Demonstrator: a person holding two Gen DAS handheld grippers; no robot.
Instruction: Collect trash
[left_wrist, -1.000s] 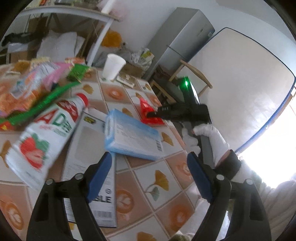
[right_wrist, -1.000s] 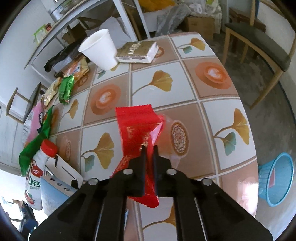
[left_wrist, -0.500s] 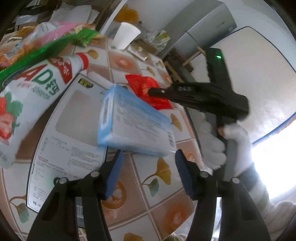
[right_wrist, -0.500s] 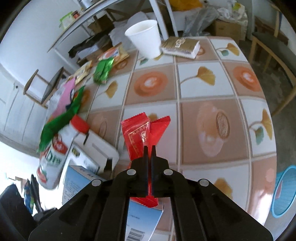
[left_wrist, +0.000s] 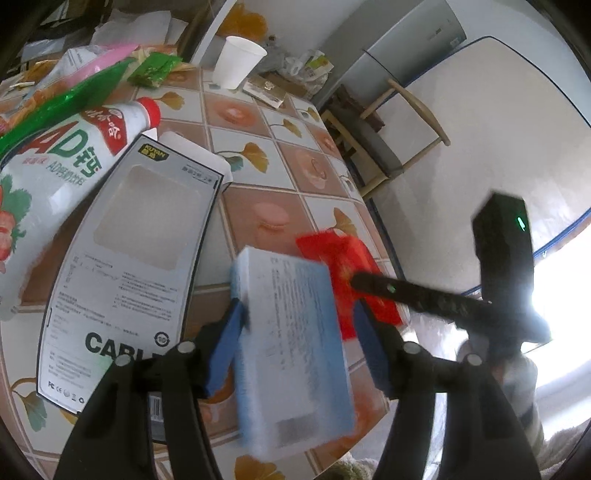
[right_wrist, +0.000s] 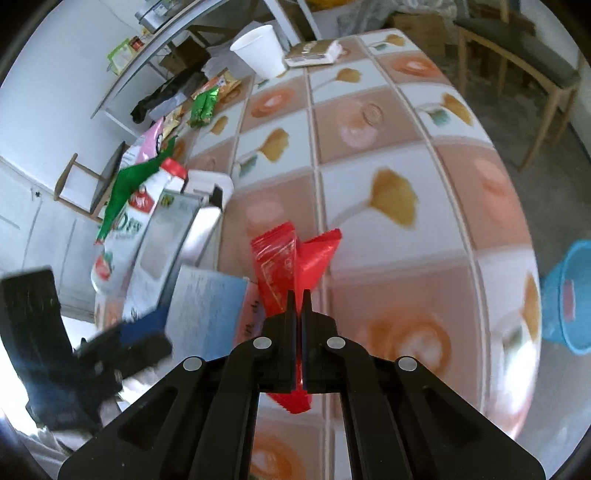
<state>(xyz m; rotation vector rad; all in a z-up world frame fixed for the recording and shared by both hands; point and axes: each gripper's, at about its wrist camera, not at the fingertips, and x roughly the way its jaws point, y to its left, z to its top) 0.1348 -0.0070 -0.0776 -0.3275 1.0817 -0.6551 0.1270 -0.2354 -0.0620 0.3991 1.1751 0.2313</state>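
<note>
My left gripper (left_wrist: 299, 325) is shut on a light blue box (left_wrist: 291, 350) and holds it above the tiled table (left_wrist: 258, 162). The box also shows in the right wrist view (right_wrist: 207, 306). My right gripper (right_wrist: 298, 295) is shut on a crumpled red wrapper (right_wrist: 291, 258), lifted off the table; the wrapper shows just right of the box in the left wrist view (left_wrist: 347, 269). A blue basket (right_wrist: 565, 295) stands on the floor at the right of the table.
On the table lie a white cable box (left_wrist: 125, 258), a white drink bottle with red cap (left_wrist: 66, 158), a white paper cup (left_wrist: 238, 61), green and pink wrappers (left_wrist: 74, 92) and a brown packet (left_wrist: 266, 90). A wooden chair (right_wrist: 517, 59) stands beside the table.
My left gripper closed on the blue box and lifted it off the cable box. My right gripper carried the red wrapper up and toward the table's near edge.
</note>
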